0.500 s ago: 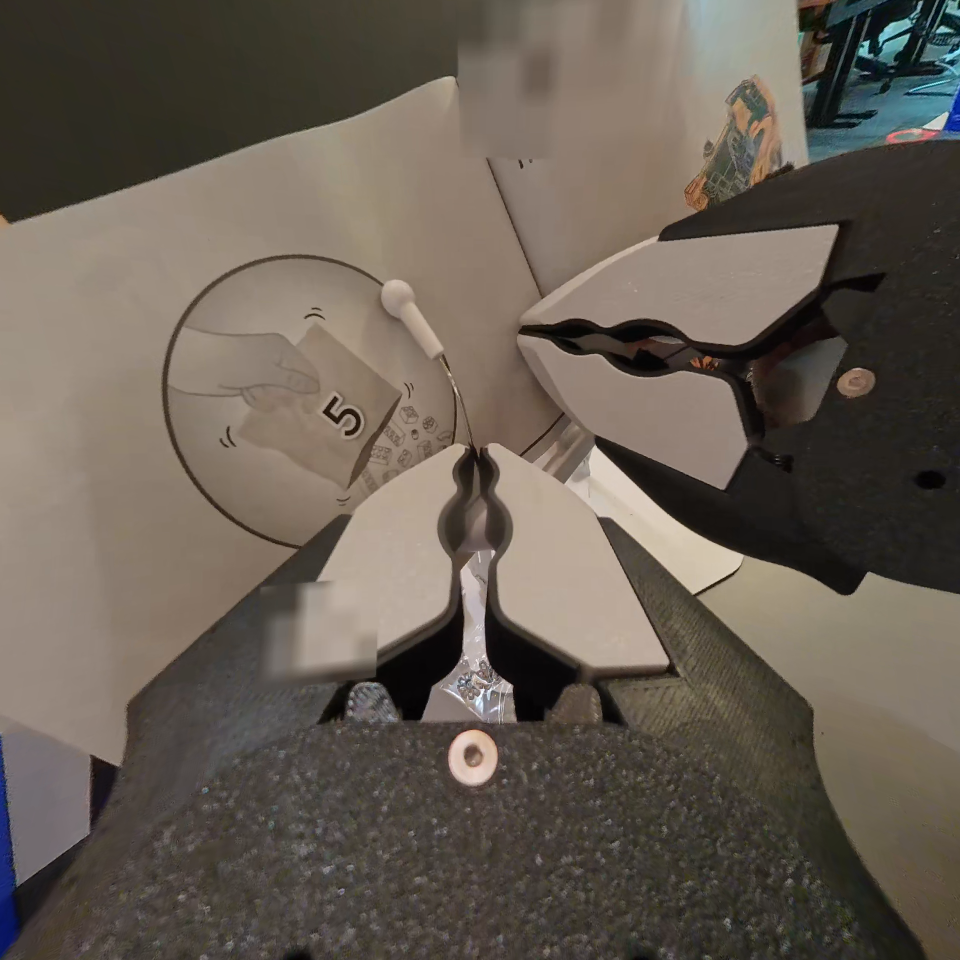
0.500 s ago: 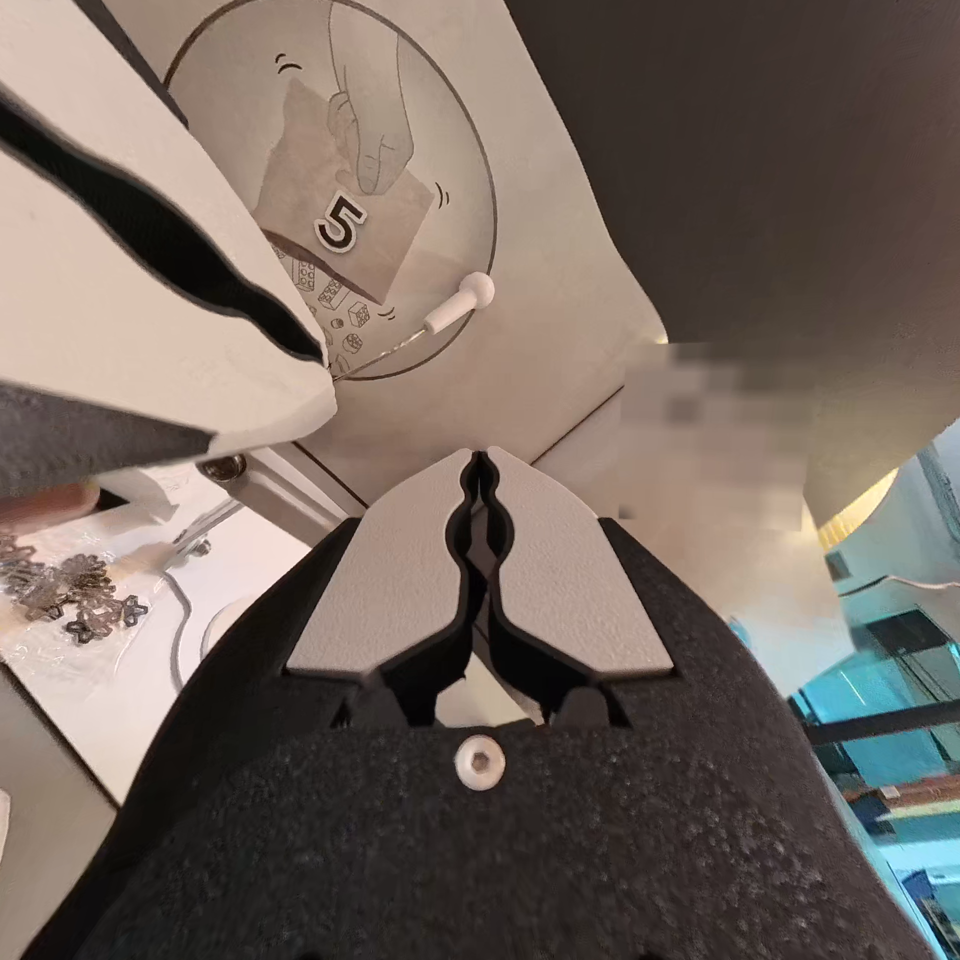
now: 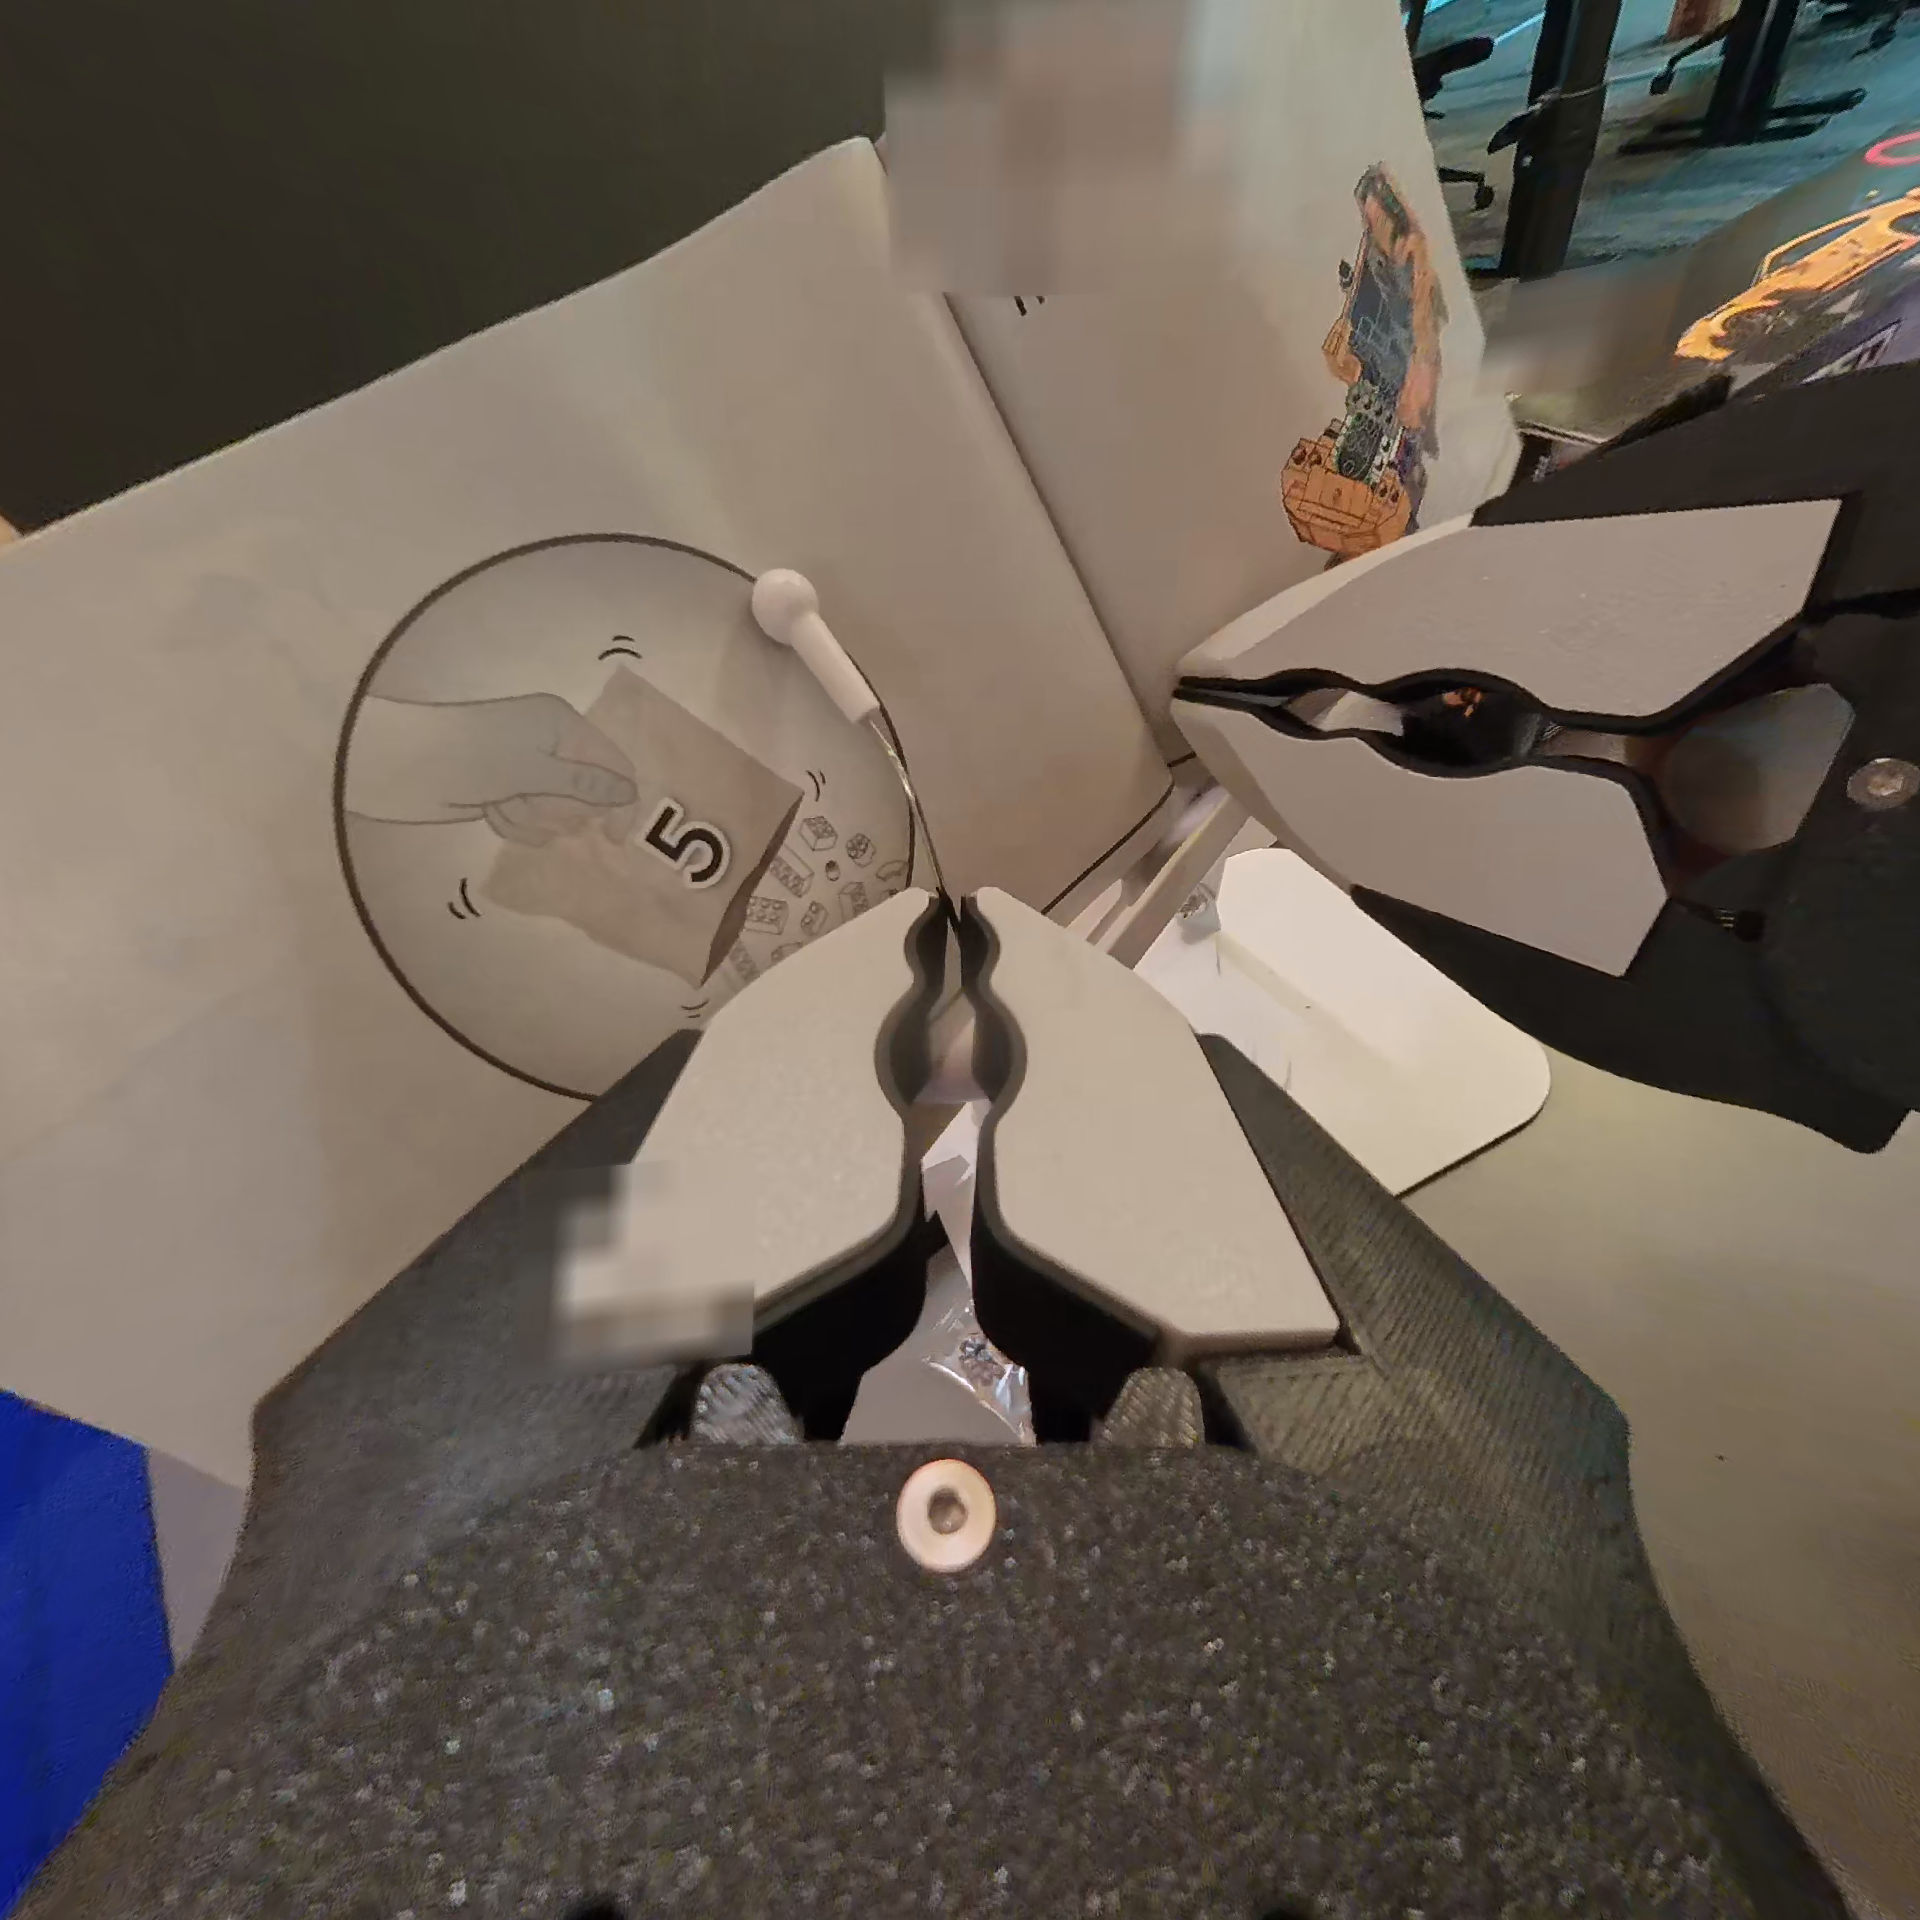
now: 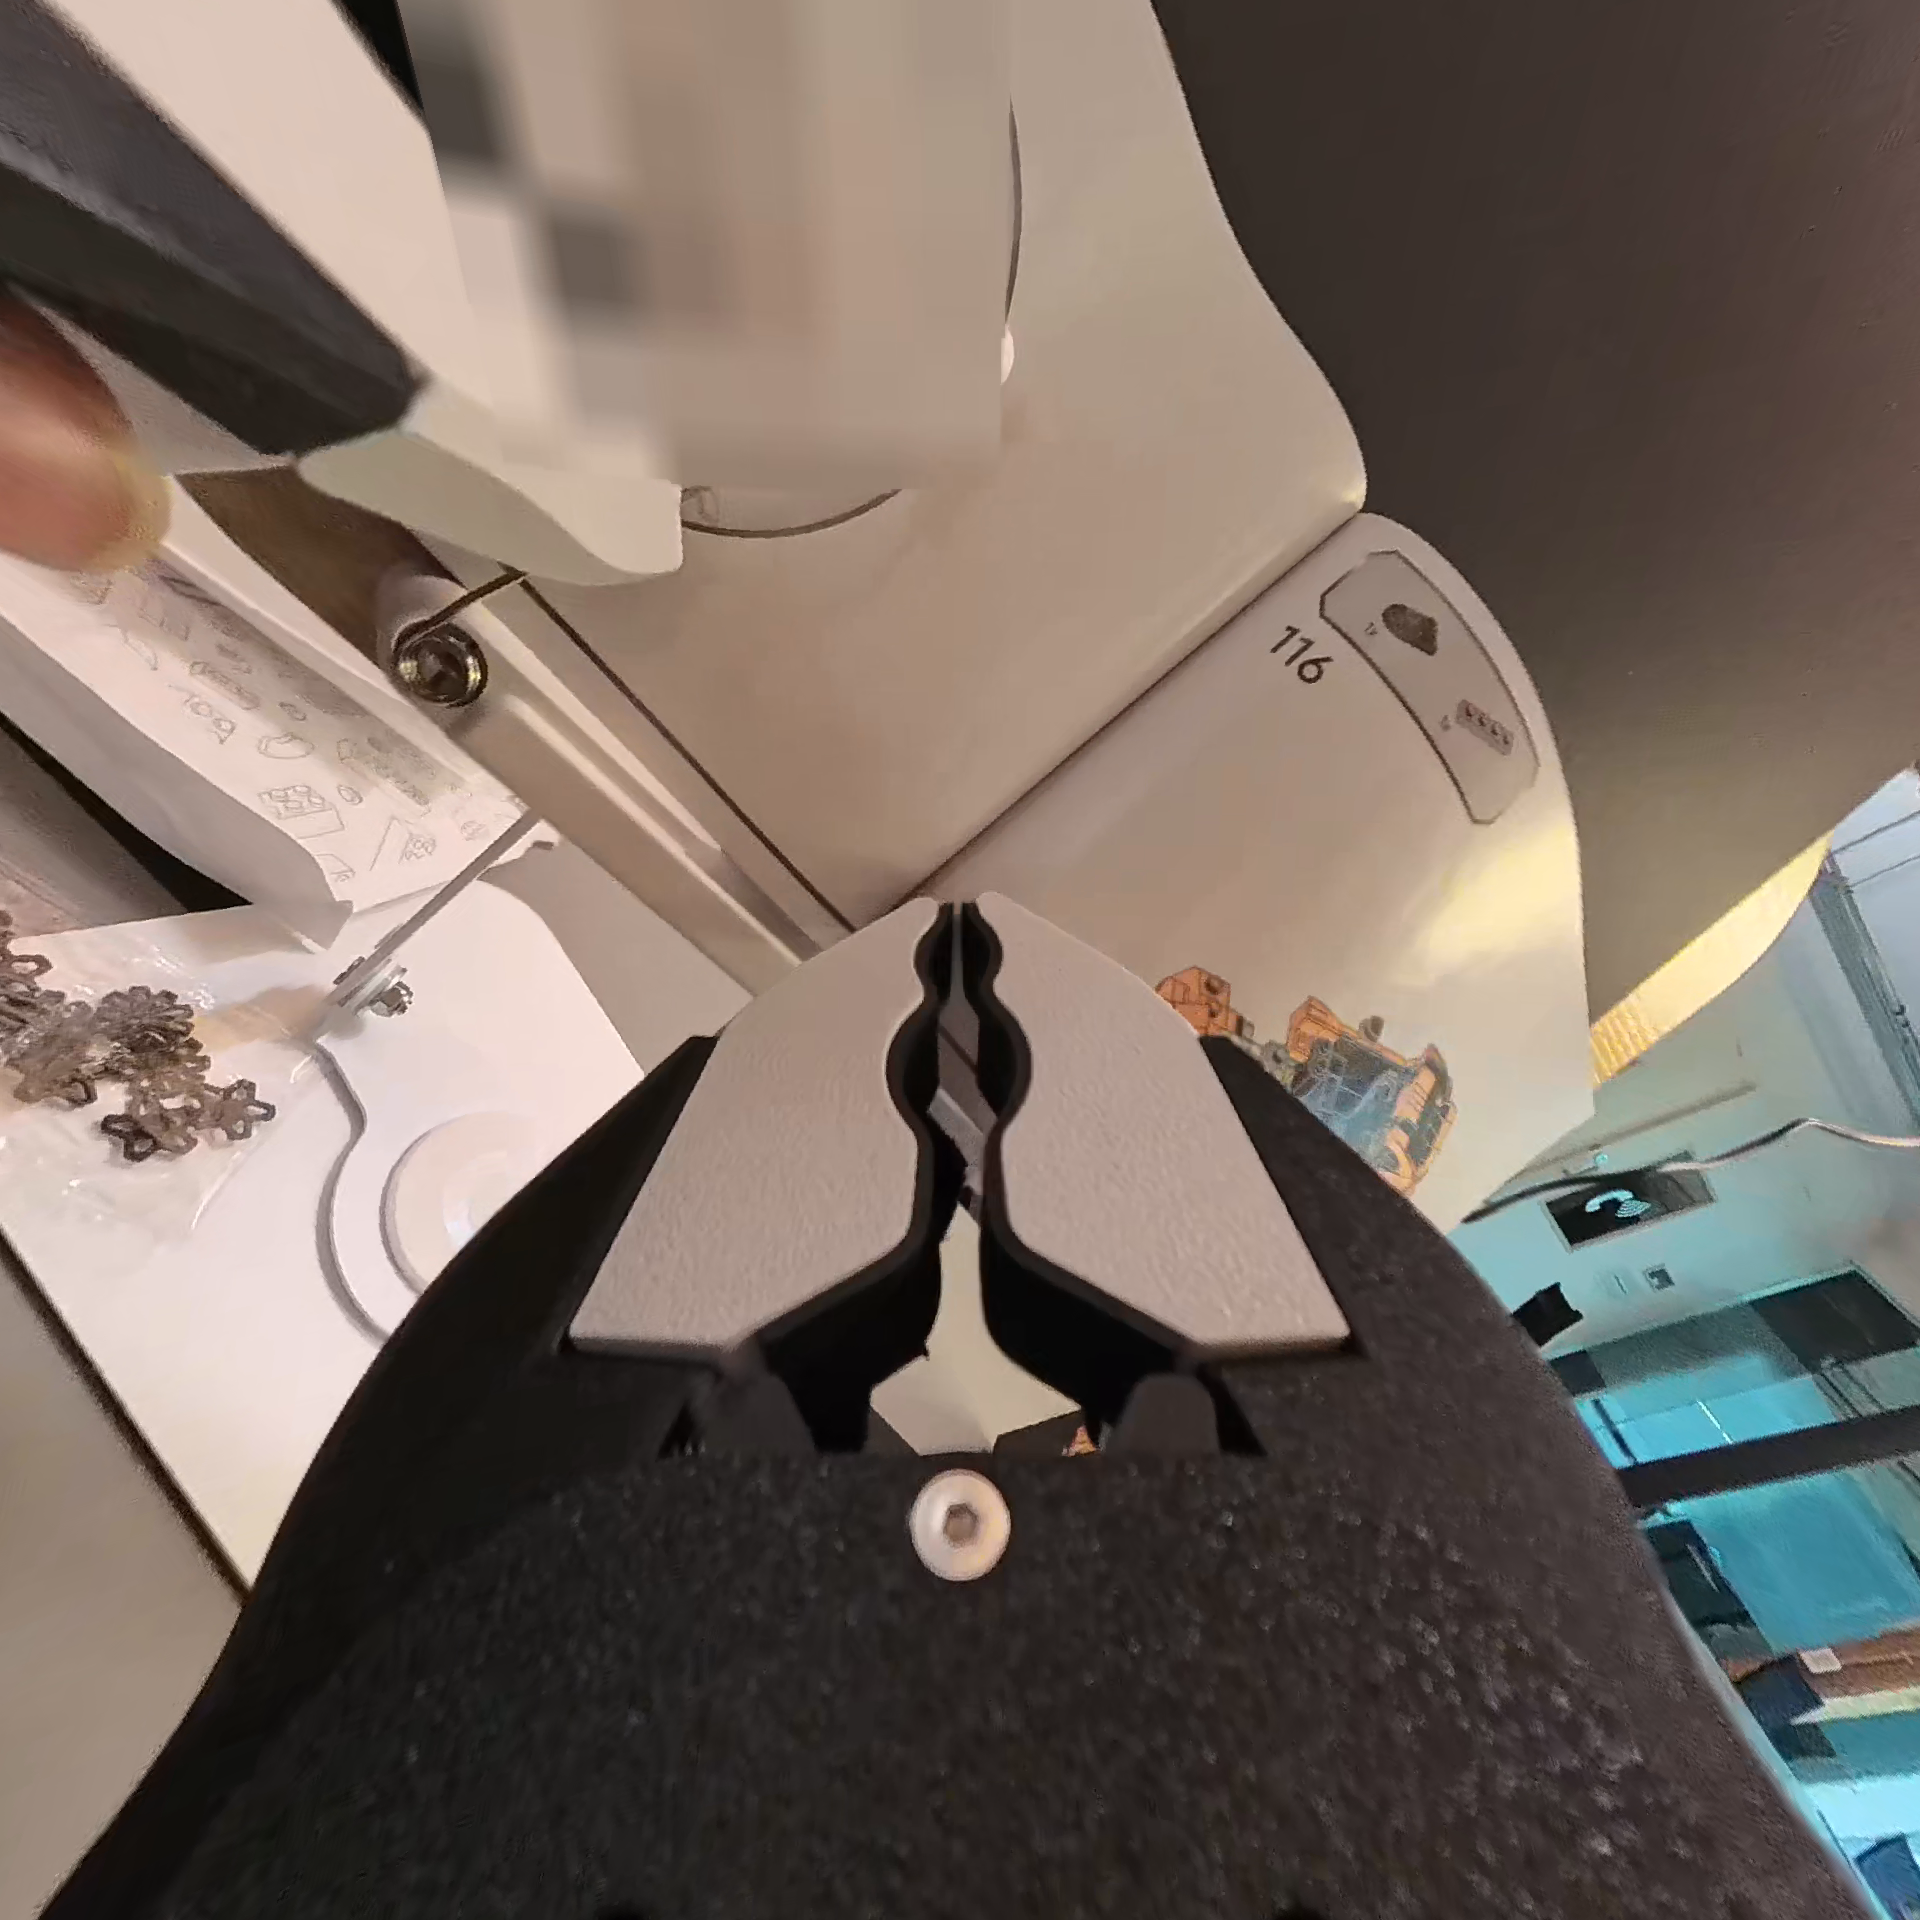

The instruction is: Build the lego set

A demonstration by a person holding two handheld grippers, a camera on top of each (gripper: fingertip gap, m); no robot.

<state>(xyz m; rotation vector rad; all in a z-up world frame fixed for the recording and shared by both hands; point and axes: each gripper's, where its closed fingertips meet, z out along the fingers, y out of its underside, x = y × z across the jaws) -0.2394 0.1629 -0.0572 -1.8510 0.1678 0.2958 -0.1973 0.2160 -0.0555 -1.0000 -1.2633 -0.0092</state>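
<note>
Since the earlier picture, the right gripper [image 4: 958,914] had swung over toward the right-hand page of the instruction book [image 4: 1195,727], and the left gripper [image 3: 948,912] had hardly moved.

The left gripper's fingers were pressed together. A thin metal wire [image 3: 902,800] with a white ball tip [image 3: 787,603] rose from just past their tips, so they may have been pinching it, but the grip itself could not be seen. The wire lay across the left page of the open book [image 3: 520,582], over a round drawing of a hand shaking out a numbered bag.

The right gripper's fingers were also closed, with only a thin dark slit between them. It could not be told if they held anything. In the left wrist view this gripper [image 3: 1184,686] sat to the right of the left fingers, pointing at the book's fold.

The book stood upright on a white stand [image 4: 488,1101], beyond both pairs of fingers. To the left of the right fingers, a clear bag of small dark lego pieces [image 4: 125,1060] lay on the stand's flat base. Behind it lay a white paper bag [image 4: 260,769] with little brick drawings. The stand sat on a grey table [image 3: 1662,1299].
</note>
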